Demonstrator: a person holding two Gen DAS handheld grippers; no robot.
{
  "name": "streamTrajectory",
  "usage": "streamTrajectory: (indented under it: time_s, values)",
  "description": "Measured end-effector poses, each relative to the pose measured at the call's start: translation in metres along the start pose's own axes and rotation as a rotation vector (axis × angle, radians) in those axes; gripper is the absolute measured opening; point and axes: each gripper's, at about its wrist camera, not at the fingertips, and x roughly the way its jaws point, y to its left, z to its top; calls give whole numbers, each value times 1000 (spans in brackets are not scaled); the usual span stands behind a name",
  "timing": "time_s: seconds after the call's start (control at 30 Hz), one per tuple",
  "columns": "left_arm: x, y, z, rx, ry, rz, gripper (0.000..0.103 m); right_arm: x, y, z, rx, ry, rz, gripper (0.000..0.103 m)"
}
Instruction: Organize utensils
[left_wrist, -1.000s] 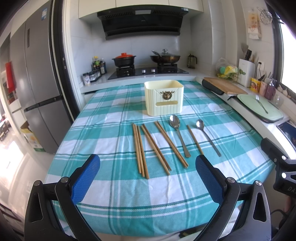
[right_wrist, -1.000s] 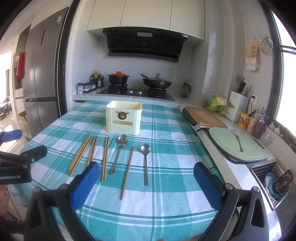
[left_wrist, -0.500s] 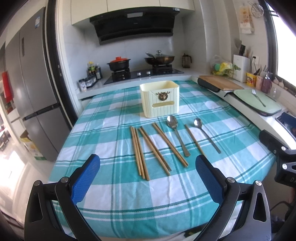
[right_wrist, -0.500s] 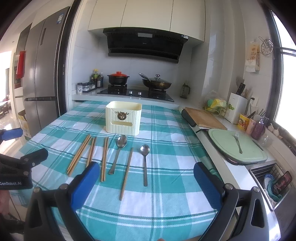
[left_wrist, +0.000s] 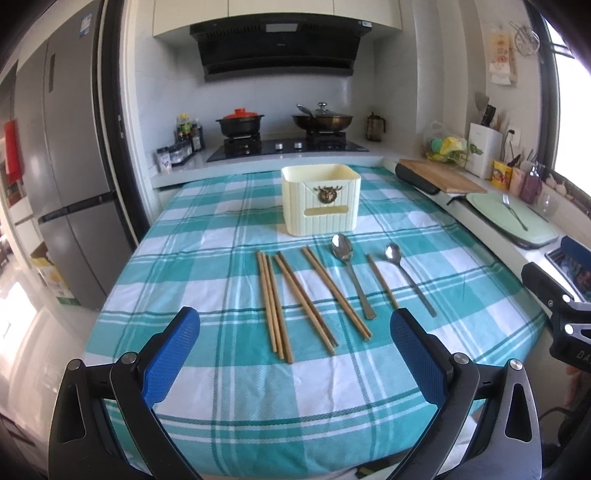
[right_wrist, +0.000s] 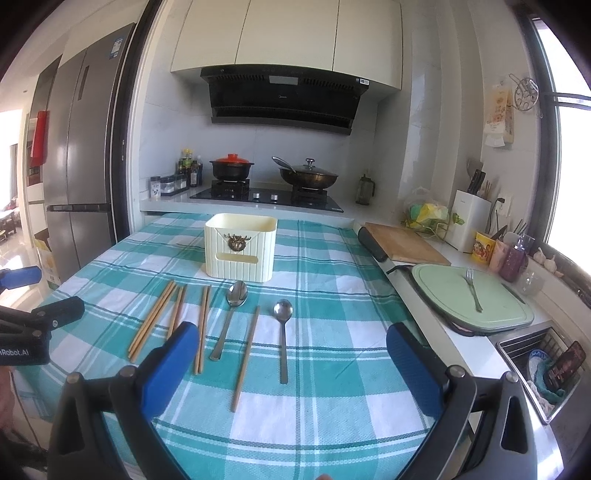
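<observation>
A cream utensil holder (left_wrist: 320, 199) (right_wrist: 241, 246) stands upright at the far middle of the teal checked tablecloth. In front of it lie several wooden chopsticks (left_wrist: 275, 304) (right_wrist: 153, 319), one apart from the rest (left_wrist: 382, 281) (right_wrist: 245, 356), and two steel spoons: a large one (left_wrist: 351, 275) (right_wrist: 229, 317) and a smaller one (left_wrist: 408, 278) (right_wrist: 282, 338). My left gripper (left_wrist: 295, 354) hangs open above the near table edge, short of the chopsticks. Holding nothing, my right gripper (right_wrist: 290, 363) stands open over the spoon handles.
Behind the table a stove carries a red-lidded pot (left_wrist: 240, 123) and a wok (left_wrist: 323, 120). Along the right counter lie a wooden board (right_wrist: 404, 245), a green tray (right_wrist: 443, 295) with a fork (right_wrist: 472, 290), and a sink rack (right_wrist: 546, 365). A fridge (left_wrist: 70, 184) stands left.
Both grippers stayed open. The left wrist view tilted upward and swung slightly, so the hood sits more central. The right gripper lifted slightly. Nothing on the table moved.
</observation>
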Motion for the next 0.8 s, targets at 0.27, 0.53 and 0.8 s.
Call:
streamTrajectory:
  time_s: [0.27,0.53,0.8]
  values:
    - [11,-8,0,49,41,-28,103,8,5,0,-55,-4,21,103]
    - [13,9,4,-56,17,-111,103,14,-4,-1,25,-15,138,103]
    - [27,20,4,-93,25,-68,103,37,-4,-9,42,137,165,103]
